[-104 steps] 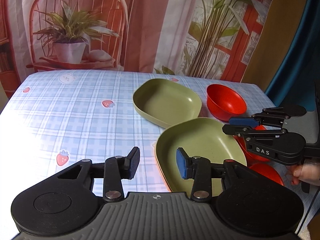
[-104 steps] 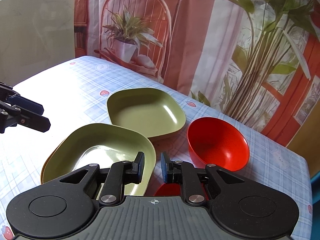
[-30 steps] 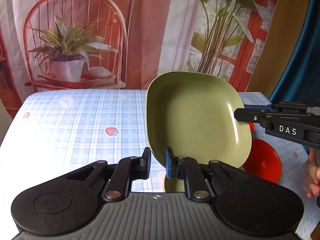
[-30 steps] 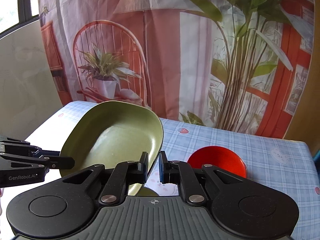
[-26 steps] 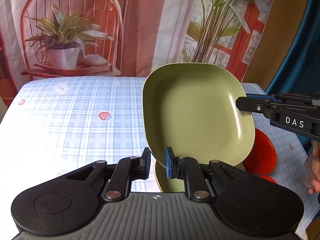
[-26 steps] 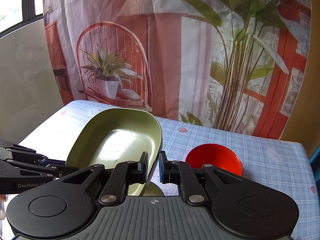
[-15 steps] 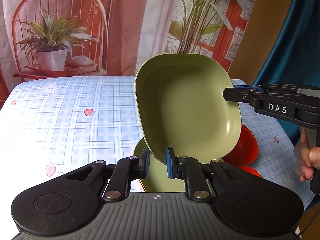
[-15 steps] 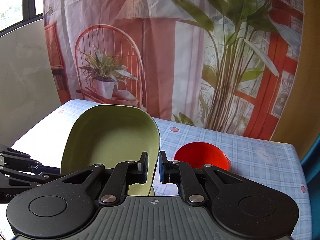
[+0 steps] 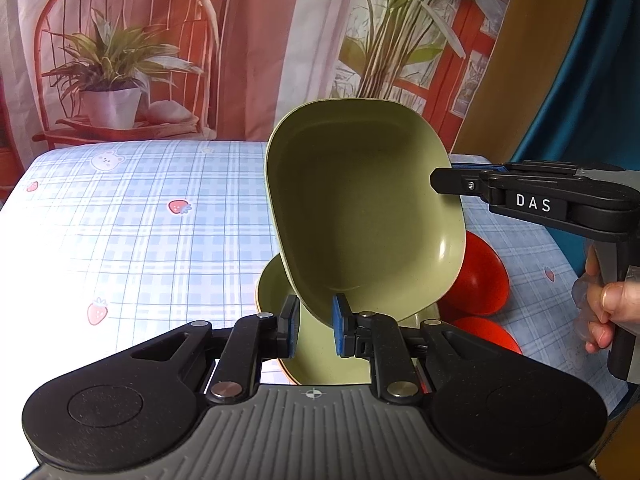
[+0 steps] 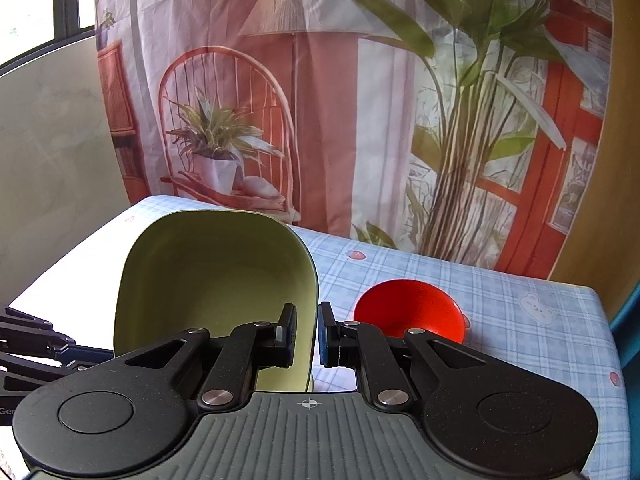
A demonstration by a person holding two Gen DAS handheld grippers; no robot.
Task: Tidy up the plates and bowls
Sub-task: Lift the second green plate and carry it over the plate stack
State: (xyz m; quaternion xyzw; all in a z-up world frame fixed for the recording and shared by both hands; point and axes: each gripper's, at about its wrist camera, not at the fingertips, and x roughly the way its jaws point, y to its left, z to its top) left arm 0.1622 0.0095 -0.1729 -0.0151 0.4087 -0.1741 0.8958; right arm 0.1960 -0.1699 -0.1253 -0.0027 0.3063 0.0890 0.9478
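A square green plate hangs tilted in the air, its hollow facing me. My left gripper is shut on its near lower rim. My right gripper comes in from the right and is shut on the plate's right rim. In the right wrist view the same green plate stands steeply on edge with my right gripper shut on its rim. A second green plate lies on the table right under the held one, mostly hidden. Two red bowls sit to its right.
The table wears a blue checked cloth with strawberries, bare on its left half. A printed curtain hangs behind the far edge. A person's hand grips the right gripper's handle. In the right wrist view one red bowl shows, with the left gripper at the lower left.
The green plate, lying on the table at first, is now lifted by both grippers. Over the last second it has come over the second green plate and tilted steeper.
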